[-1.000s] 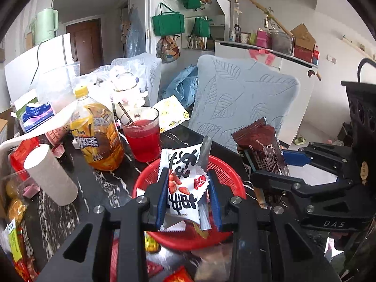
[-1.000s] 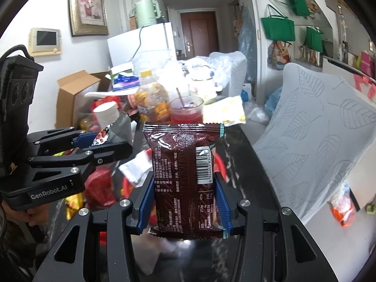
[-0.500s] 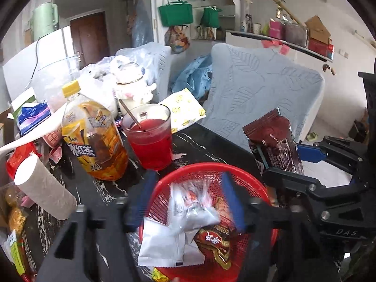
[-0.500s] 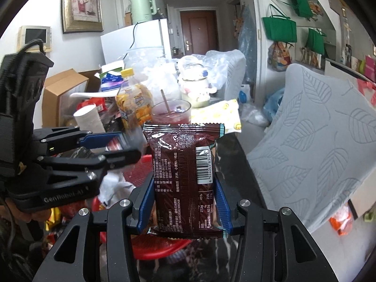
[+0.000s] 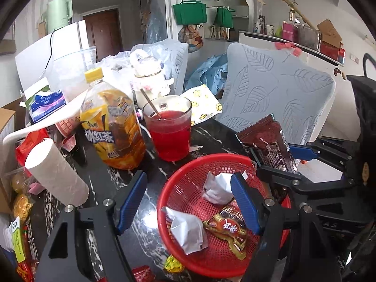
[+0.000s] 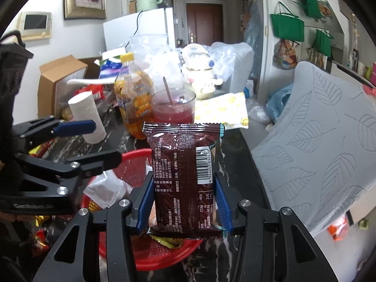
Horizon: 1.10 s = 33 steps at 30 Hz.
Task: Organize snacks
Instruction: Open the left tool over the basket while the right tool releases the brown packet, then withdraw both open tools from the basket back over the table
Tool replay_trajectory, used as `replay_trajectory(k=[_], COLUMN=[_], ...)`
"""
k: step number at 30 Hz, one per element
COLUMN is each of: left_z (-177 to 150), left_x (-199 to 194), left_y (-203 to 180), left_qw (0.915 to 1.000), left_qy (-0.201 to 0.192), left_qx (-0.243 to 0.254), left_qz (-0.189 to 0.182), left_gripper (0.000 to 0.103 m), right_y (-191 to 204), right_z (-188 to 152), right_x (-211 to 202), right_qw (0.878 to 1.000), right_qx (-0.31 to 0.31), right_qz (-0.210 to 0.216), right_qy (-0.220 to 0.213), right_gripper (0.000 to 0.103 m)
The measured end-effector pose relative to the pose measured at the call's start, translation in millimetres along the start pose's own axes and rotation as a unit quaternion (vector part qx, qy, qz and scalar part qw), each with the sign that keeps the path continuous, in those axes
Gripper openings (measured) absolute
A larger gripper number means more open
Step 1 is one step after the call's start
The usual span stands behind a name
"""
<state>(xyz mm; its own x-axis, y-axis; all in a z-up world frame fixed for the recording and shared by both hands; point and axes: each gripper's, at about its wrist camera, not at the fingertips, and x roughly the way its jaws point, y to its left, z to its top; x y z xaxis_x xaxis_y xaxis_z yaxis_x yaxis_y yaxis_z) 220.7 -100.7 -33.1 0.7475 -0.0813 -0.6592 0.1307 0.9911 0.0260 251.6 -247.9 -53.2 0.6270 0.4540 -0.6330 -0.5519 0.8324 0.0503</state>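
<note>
The left gripper (image 5: 189, 202) has just been opening; jaws wide apart w/ nothing between them, above the near-left rim of the red basket (image 5: 178, 178). The right gripper (image 6: 183, 199) is clamped on a dark brown snack packet (image 6: 182, 164): upright, long axis vertical, barcode side facing the cam, glossy, crimped top, over the basket's right edge.
</note>
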Motion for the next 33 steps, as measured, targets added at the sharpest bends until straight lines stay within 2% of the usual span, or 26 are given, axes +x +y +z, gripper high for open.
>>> replay_trajectory(k=[7, 11, 23, 33], left_z=[-6, -8, -12, -18], left_x=[1, 1, -17, -63], left_y=[2, 2, 2, -5], left_qw=[0.9999, 0.9999, 0.9999, 0.9997], left_qy=[0.007, 0.008, 0.005, -0.021], left_qx=[-0.006, -0.007, -0.012, -0.015], left_qz=[-0.003, -0.004, 0.001, 0.002], left_gripper=[0.073, 0.073, 0.073, 0.073], right_y=[-1, -3, 1, 16], right_z=[-6, -8, -8, -7], right_x=[15, 18, 2, -45], right_qw=[1.000, 0.999, 0.999, 0.999], right_qx=[0.005, 0.008, 0.013, 0.004], right_qz=[-0.018, -0.020, -0.022, -0.034], right_qy=[0.022, 0.034, 0.024, -0.012], right_gripper=[0.051, 0.068, 0.068, 0.068])
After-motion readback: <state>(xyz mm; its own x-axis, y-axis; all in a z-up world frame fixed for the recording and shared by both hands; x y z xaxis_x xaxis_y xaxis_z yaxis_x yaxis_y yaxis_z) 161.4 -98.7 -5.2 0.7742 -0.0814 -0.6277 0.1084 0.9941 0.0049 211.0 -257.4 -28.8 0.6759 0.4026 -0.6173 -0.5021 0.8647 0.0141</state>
